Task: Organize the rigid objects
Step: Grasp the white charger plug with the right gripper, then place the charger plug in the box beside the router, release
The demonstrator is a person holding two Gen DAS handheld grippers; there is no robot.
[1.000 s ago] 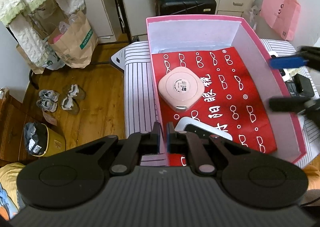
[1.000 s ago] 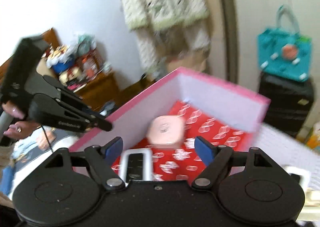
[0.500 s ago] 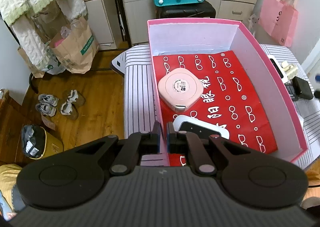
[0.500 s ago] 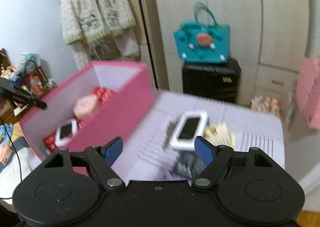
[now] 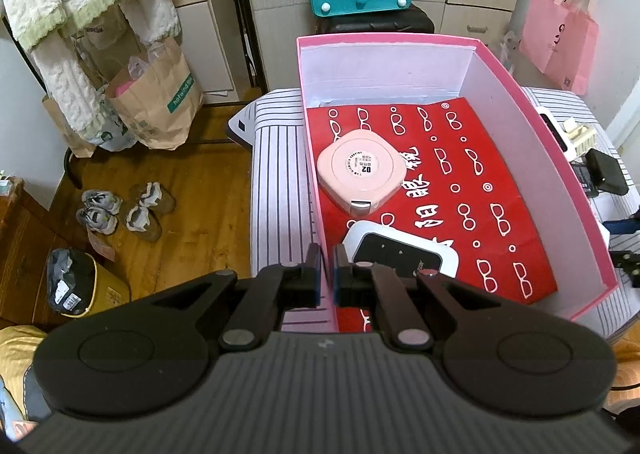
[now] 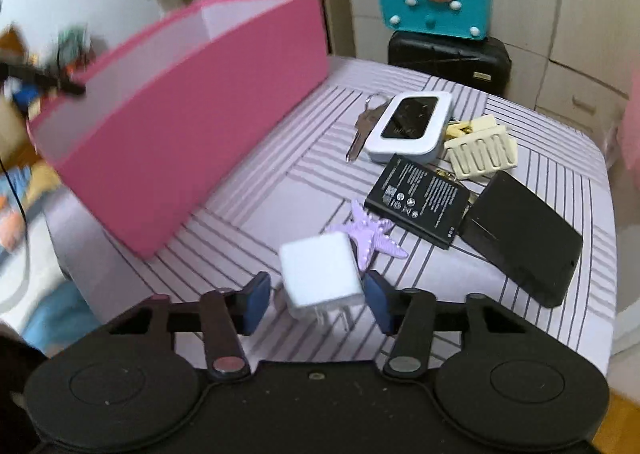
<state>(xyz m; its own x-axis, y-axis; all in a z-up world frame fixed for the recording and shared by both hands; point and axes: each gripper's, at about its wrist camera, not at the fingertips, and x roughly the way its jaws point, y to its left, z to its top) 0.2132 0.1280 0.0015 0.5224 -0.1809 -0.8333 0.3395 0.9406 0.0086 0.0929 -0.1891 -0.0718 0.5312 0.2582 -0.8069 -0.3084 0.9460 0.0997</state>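
My left gripper [image 5: 327, 274] is shut on the near left wall of the pink box [image 5: 540, 142]. The box holds a pink rounded case [image 5: 362, 170] and a white device with a black screen [image 5: 400, 258] on a red patterned sheet. My right gripper [image 6: 318, 304] is open, with a white charger plug [image 6: 320, 274] between its blue pads, apart from both. Beyond it lie a purple starfish [image 6: 374, 234], a black battery [image 6: 420, 200], a black case [image 6: 520, 238], a white device [image 6: 410, 126], keys [image 6: 362, 130] and a cream clip [image 6: 480, 150].
The items lie on a striped tablecloth [image 6: 280, 190], the pink box [image 6: 180, 106] to their left. A black suitcase [image 6: 448, 58] with a teal bag [image 6: 434, 2] stands behind the table. Paper bags [image 5: 156, 94] and shoes [image 5: 124, 210] sit on the wooden floor at left.
My right gripper has swung away from over the box, to the right and down, to the items on the cloth; it now brackets the white charger. My left gripper has stayed shut on the box wall.
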